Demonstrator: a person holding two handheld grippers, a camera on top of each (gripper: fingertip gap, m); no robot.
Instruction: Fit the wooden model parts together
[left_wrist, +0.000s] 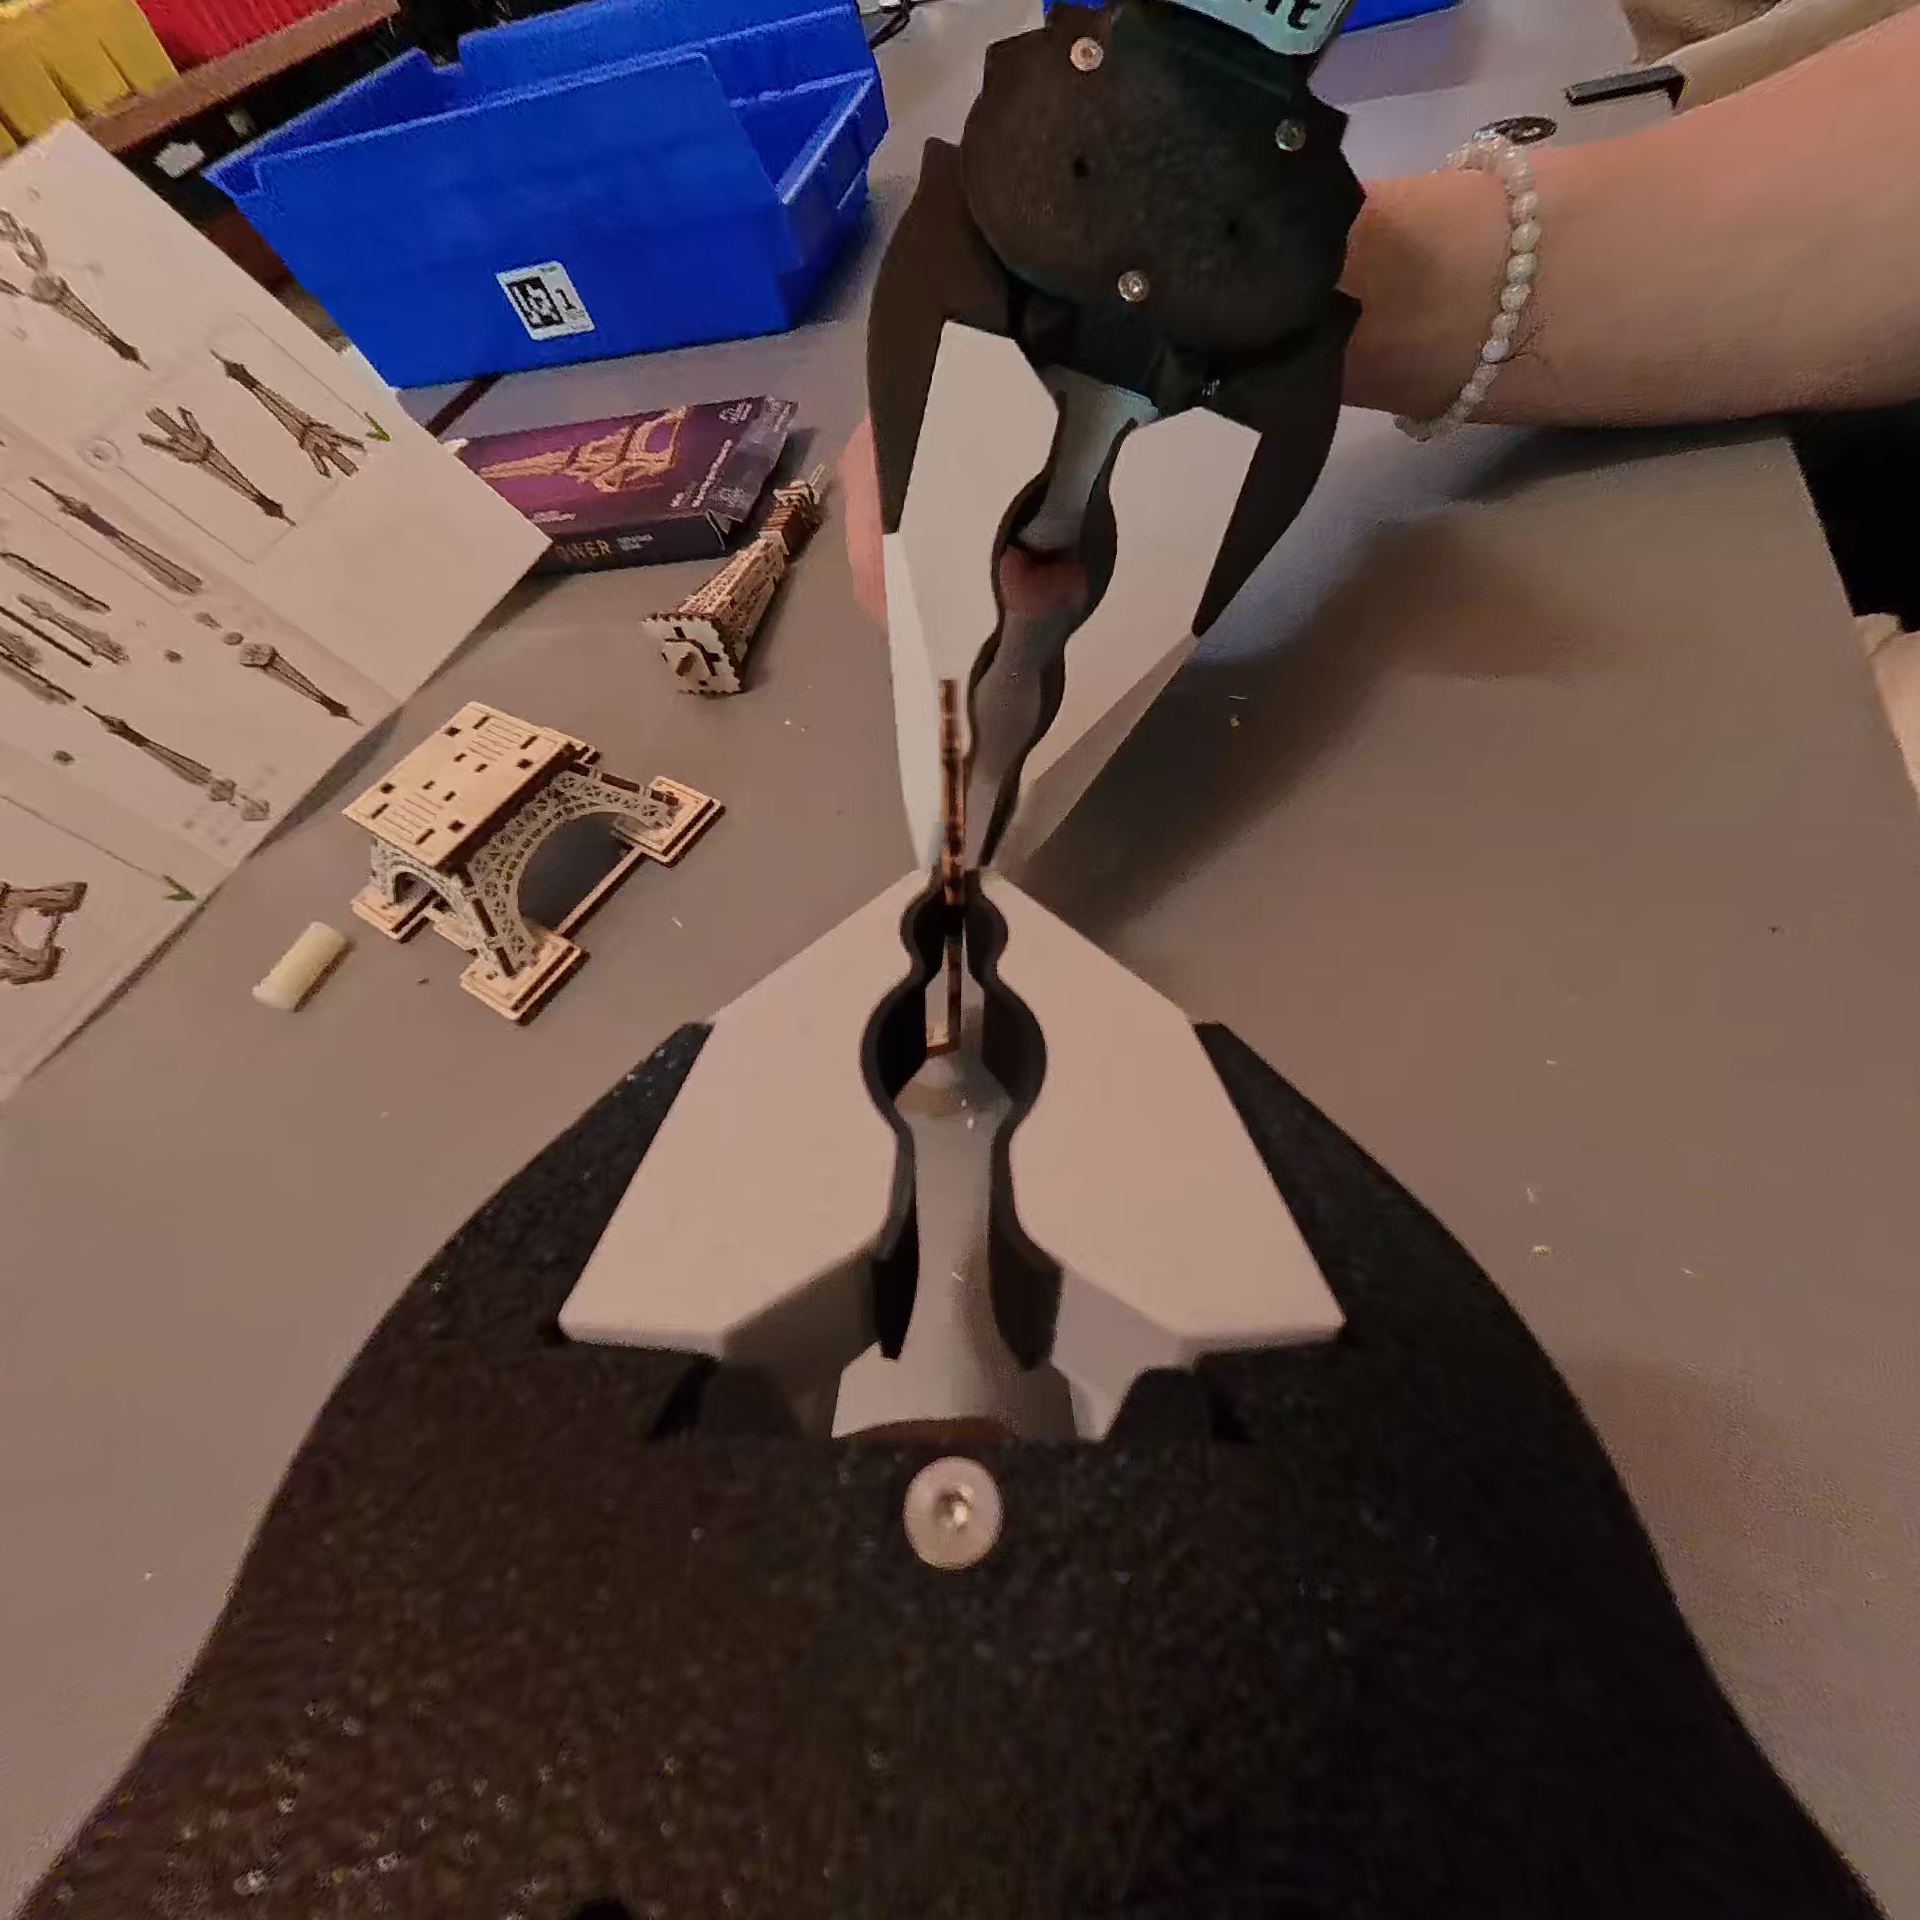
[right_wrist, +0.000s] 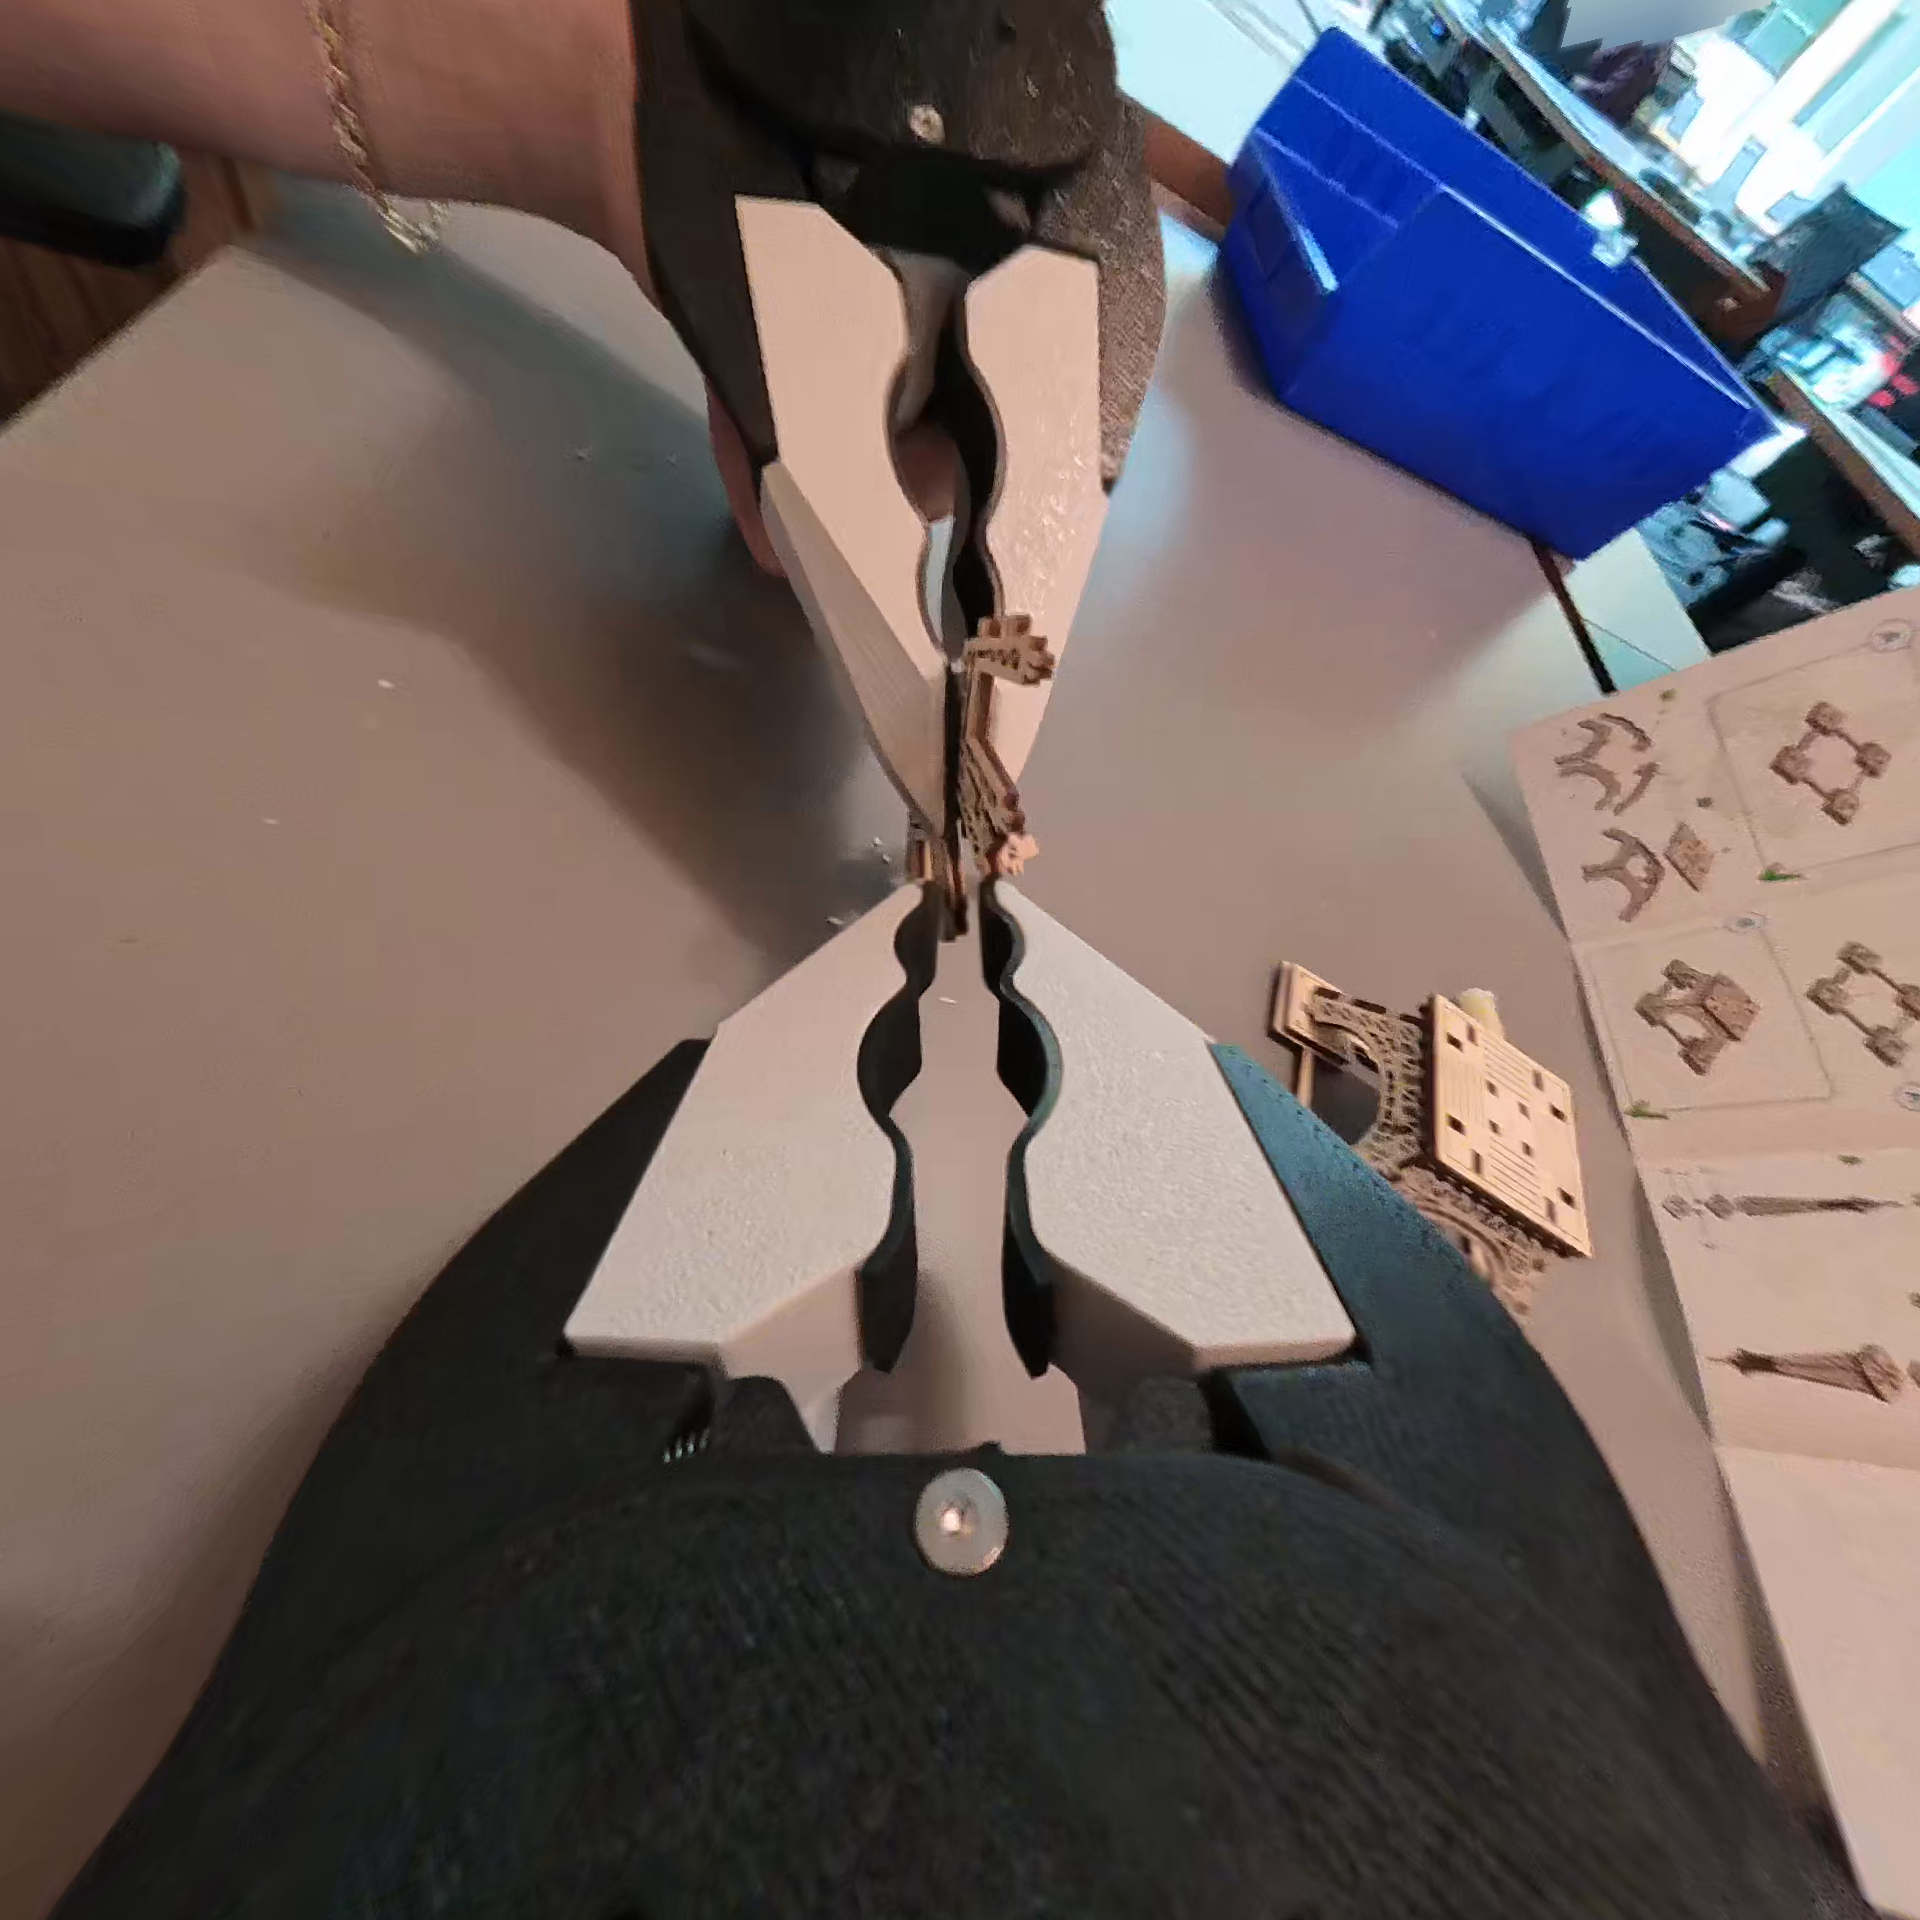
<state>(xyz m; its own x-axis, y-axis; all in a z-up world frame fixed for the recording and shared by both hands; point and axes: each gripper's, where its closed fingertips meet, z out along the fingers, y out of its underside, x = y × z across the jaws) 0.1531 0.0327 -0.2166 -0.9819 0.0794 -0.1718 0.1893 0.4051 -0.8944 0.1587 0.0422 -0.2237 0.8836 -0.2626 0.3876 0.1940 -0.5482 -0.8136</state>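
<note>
My left gripper is shut on a thin wooden lattice part, which sits edge-on between its fingers. From the right wrist view this lattice part lies along the left gripper. My right gripper is shut on a small wooden part at its tips. The two grippers meet tip to tip above the grey table, and the parts touch there. The right gripper faces me in the left wrist view. A built wooden arch base and a tower section lie on the table.
Instruction sheets lie along one side. A blue bin stands at the back, with a dark kit box in front of it. A small white cylinder lies by the arch base. A forearm with a bead bracelet holds the right gripper. My left and right fingertips are right by each other. The small white cylinder is about 20 cm from both grippers' fingertips.
</note>
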